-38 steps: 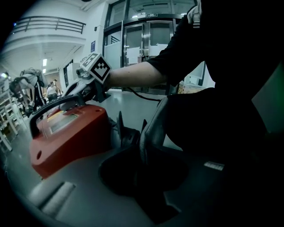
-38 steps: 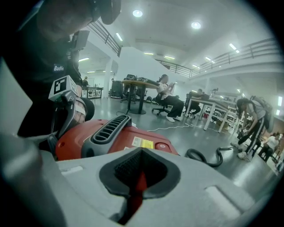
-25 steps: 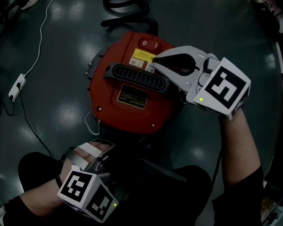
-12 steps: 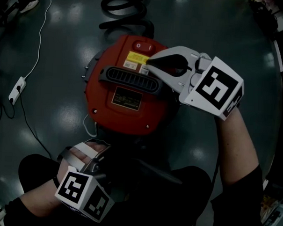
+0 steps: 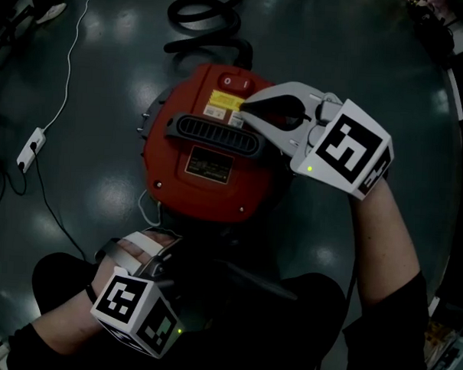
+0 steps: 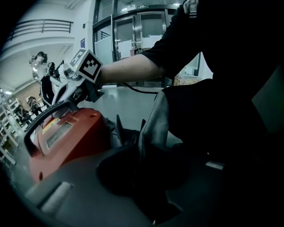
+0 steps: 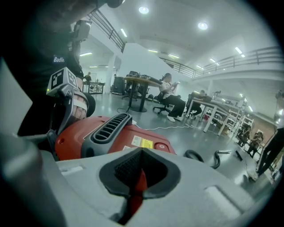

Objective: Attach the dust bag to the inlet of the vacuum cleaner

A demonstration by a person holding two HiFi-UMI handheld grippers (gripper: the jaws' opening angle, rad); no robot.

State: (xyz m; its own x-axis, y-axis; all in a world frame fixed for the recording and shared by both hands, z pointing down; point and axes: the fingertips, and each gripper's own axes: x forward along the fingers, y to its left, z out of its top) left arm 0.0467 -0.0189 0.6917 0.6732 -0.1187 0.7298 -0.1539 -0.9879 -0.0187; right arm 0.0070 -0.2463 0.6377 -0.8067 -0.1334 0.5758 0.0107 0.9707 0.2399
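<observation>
The red vacuum cleaner lid (image 5: 209, 168) with its black slotted handle (image 5: 214, 134) lies on the floor in front of me. My right gripper (image 5: 246, 106) rests its tips on the lid beside the yellow label, jaws shut with nothing in them; red shows under the tips (image 7: 141, 153). My left gripper (image 5: 184, 251) is low by the lid's near edge, in deep shadow. A fold of grey dust bag cloth (image 6: 155, 119) stands up from between its jaws (image 6: 141, 155), which are opening while the cloth still looks pinched. The inlet is hidden.
A black hose (image 5: 204, 18) curls on the floor beyond the lid. A white cable runs to a power strip (image 5: 30, 148) at the left. My dark-clothed legs fill the bottom of the head view. Desks and seated people (image 7: 171, 99) are far off.
Both grippers stay where they were against the vacuum lid. Only the head view has shifted a little, so the lid sits slightly higher in the picture.
</observation>
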